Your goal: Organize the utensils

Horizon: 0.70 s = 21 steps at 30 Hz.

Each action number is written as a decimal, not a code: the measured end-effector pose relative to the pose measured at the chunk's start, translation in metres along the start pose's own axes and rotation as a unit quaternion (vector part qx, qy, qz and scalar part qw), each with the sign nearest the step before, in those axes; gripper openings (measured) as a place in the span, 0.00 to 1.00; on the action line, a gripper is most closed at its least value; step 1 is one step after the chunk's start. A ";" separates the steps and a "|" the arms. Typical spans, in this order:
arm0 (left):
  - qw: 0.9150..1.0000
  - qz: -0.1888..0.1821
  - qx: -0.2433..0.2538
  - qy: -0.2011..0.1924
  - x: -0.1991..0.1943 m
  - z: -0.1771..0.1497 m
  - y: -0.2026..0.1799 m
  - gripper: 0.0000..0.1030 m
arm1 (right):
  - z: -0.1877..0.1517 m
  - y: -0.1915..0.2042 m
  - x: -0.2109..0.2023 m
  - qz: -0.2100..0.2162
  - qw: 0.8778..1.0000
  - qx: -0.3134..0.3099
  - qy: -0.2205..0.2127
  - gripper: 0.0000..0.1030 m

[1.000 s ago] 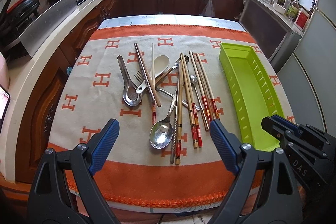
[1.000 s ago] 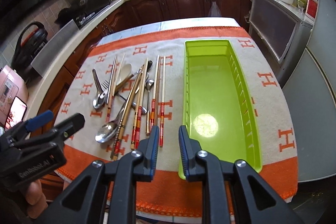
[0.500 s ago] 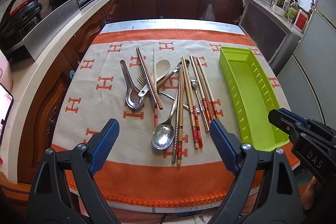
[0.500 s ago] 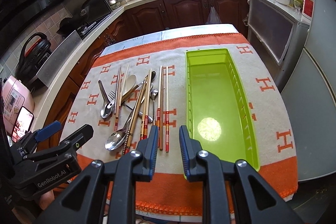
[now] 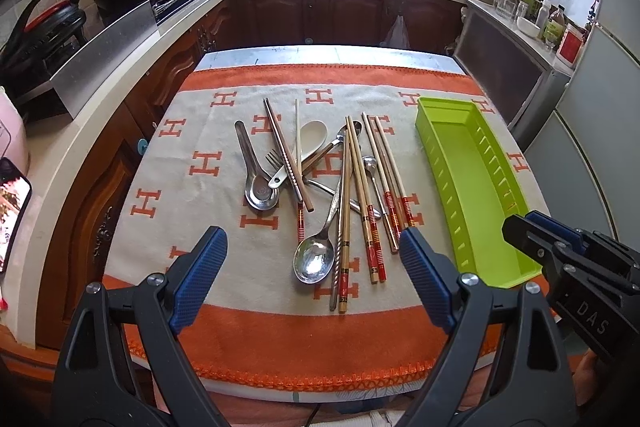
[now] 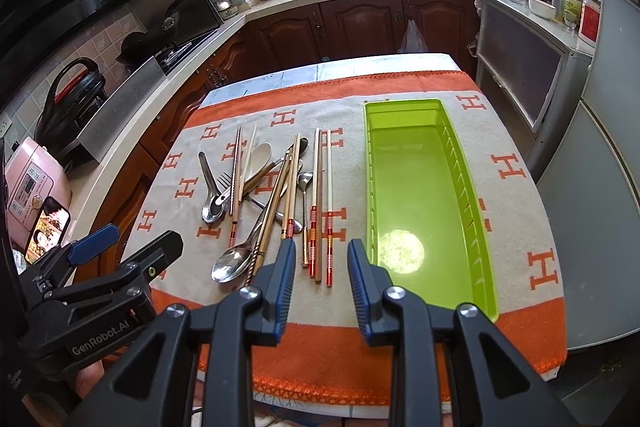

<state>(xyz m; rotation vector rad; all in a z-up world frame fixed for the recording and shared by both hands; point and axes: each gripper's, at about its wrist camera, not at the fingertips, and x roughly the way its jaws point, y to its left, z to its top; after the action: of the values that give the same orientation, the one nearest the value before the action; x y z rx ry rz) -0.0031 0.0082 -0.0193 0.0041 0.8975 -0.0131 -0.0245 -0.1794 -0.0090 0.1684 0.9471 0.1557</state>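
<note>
None of the utensils has reached the green tray [image 6: 432, 195] yet; the task reads as barely started. Working left to right across the bench [image 5: 224, 339], from the left wrist view: the left gripper [image 5: 312, 267] hangs over the near orange border with its jaws spread wide and nothing between them. At about 12 o'clock from it lies the heap: a short steel spoon [image 5: 260, 187] on the left edge, a fork [image 5: 276, 159] and a white ceramic spoon [image 5: 308, 139] crossed by a metal chopstick pair [image 5: 286, 155], a large steel spoon [image 5: 314, 261] with bowl towards the camera, then the red-banded wooden chopsticks [image 5: 374, 195] fanned over a small spoon [image 5: 370, 163]. All are tangled and overlapping, so single picks may disturb neighbours. At 2 o'clock, well apart from the heap, the tray stands empty on the cloth. The right gripper [image 6: 318, 251] hovers near the tray's near left corner; its jaws have just been opening, now parted moderately, empty, with the two rightmost chopsticks [image 6: 322, 203] at its 12 o'clock. Left to do: every piece moved into the tray.
</note>
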 end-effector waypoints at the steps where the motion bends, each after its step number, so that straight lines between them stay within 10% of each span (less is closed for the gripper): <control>1: 1.000 0.000 0.000 0.000 -0.001 0.000 0.000 0.84 | -0.001 0.001 0.000 0.001 1.000 -0.001 0.000 0.26; 21: 1.000 -0.001 0.006 0.000 0.015 0.023 0.016 0.84 | 0.021 0.006 0.022 0.006 1.000 -0.002 0.021 0.26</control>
<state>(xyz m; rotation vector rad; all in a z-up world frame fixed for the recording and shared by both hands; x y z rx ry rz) 0.0243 0.0242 -0.0168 0.0139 0.8976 -0.0213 0.0048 -0.1701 -0.0137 0.1668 0.9881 0.1727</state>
